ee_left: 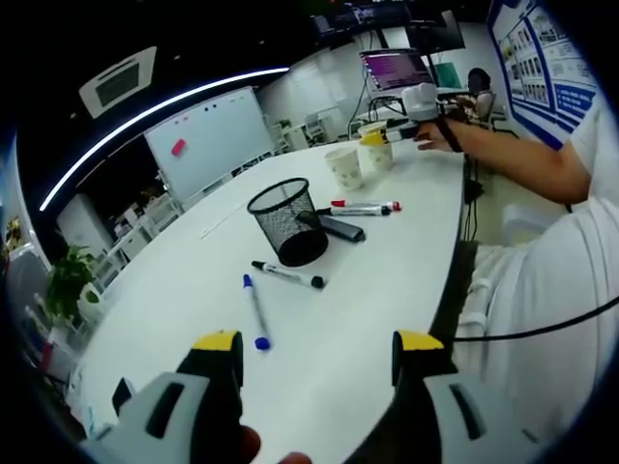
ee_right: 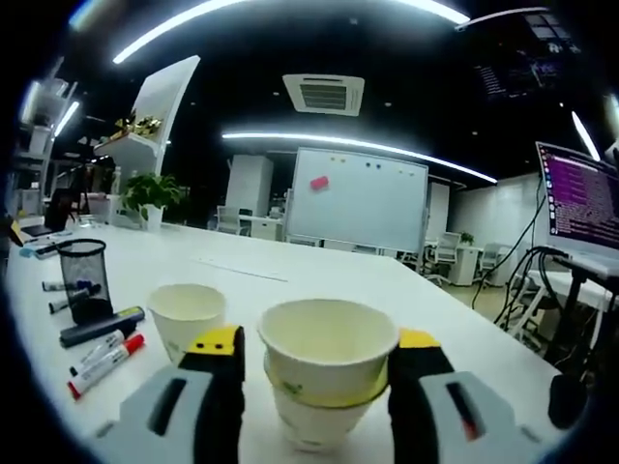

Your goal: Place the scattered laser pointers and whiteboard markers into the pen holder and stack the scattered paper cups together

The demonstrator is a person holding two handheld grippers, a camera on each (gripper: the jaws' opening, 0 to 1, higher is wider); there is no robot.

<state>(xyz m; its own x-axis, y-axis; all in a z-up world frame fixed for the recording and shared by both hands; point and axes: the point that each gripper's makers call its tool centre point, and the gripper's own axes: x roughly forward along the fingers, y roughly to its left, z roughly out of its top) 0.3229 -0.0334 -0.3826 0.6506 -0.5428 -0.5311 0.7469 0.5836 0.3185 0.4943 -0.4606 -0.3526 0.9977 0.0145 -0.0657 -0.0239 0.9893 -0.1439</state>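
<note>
I'm stacking: my right gripper, jaws apart, straddles the nested white paper cups; next, the lone white paper cup; left gripper open

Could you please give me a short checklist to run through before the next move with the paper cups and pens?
1. Right hand-held gripper has its jaws on both sides of the stacked cups: ok; actual contact: cannot tell.
2. Single cup upright, beside the stack: ok.
3. Left hand-held gripper open, holding nothing: ok.
4. Pen holder upright: ok.
5. Blue marker and black marker in the holder: not ok, lying on the table.
</note>
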